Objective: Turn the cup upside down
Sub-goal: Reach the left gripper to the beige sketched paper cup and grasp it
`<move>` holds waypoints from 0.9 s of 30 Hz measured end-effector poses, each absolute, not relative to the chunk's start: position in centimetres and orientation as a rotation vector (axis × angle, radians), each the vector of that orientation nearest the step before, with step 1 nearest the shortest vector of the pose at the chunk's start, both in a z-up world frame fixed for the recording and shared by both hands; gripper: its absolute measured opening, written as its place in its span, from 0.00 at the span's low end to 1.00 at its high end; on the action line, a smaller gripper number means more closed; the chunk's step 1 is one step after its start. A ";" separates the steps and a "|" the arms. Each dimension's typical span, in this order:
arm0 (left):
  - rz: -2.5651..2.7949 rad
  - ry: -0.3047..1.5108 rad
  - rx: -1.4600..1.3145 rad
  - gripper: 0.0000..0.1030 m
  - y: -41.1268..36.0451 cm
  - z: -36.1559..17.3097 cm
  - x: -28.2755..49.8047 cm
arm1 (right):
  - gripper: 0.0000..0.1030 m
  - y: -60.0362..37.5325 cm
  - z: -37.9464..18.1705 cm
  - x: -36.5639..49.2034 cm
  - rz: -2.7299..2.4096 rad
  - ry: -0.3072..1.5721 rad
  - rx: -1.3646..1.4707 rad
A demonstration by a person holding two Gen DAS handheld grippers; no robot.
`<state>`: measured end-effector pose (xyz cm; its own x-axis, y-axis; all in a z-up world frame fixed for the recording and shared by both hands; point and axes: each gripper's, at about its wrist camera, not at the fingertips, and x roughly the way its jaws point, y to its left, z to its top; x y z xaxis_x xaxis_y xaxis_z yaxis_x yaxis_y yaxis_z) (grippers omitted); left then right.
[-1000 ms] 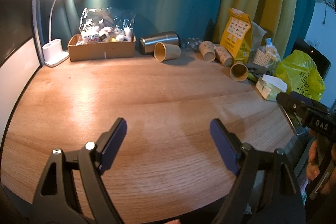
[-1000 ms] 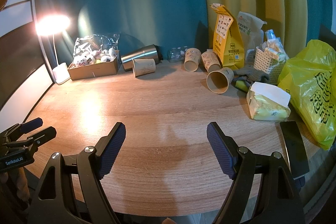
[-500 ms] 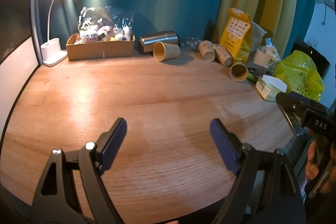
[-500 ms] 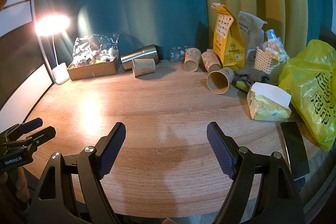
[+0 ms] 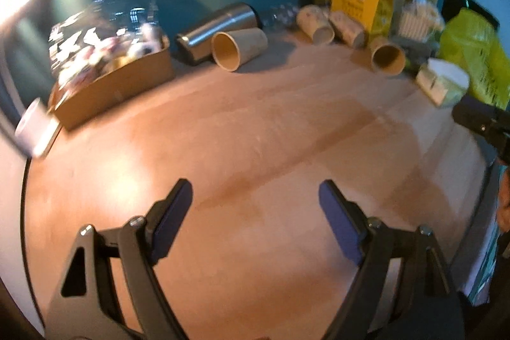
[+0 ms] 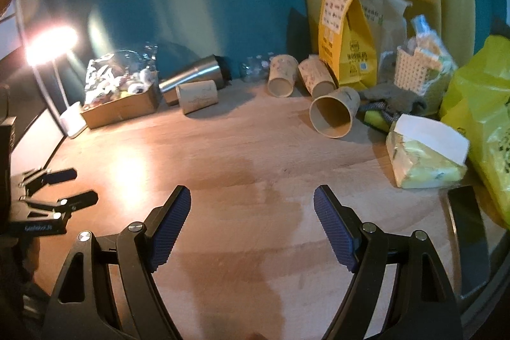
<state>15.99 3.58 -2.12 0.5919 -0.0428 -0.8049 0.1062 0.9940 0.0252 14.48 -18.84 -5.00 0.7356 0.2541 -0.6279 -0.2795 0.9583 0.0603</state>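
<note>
1. Left gripper: blue-padded jaws spread wide, nothing btwn them, over bare wood tabletop. Left view is smeared, so fine detail is unreliable.
2. Right gripper: same, jaws wide apart, empty, over the table's near-middle.
3. Task thing: tan paper cups, all lying on their sides at the back of the table, well apart from both grippers. Can't tell which one is meant.
4. Candidates: plain tan paper cup just in front of the brushed-steel tumbler, mouth toward the left cam; another tan paper cup w/ its open mouth facing the right cam, near the yellow stand-up snack bag; two printed paper cups farther back by the teal curtain.
5. Handling (judgement): thin paper, v. light, walls soft and easy to crush, esp. at the rim. Will roll if nudged since it's on its side. Not slippery against ribbed pads.
6. Where to grip (judgement): across the body mid-height, pads on opposite walls, light squeeze only. Avoid the open rim, which ovals, and avoid the base edge.
7. Approach: the mouth-forward cup near the right gripper looks like the easiest reach; come in from the side so jaws straddle the wall, then rotate to set it rim-down.
8. Risk: the tissue pack and yellow plastic bag crowd the right side, so limited swing room there.
</note>
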 end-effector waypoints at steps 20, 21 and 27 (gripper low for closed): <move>-0.213 1.053 0.688 0.81 -1.0 -5.3 39.9 | 0.80 -20.0 -9.0 27.0 0.297 0.831 0.114; -0.210 1.057 0.699 0.81 -1.0 -5.5 40.3 | 0.80 -20.2 -9.1 27.2 0.298 0.834 0.117; -0.194 1.112 0.755 0.81 -1.0 -7.4 42.5 | 0.80 -20.8 -9.5 27.8 0.306 0.843 0.140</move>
<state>42.49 -0.99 -7.40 0.4552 0.2193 -0.8630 0.4985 0.7403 0.4511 27.84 -20.82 -9.48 0.6249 0.3208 -0.7118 -0.2109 0.9471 0.2418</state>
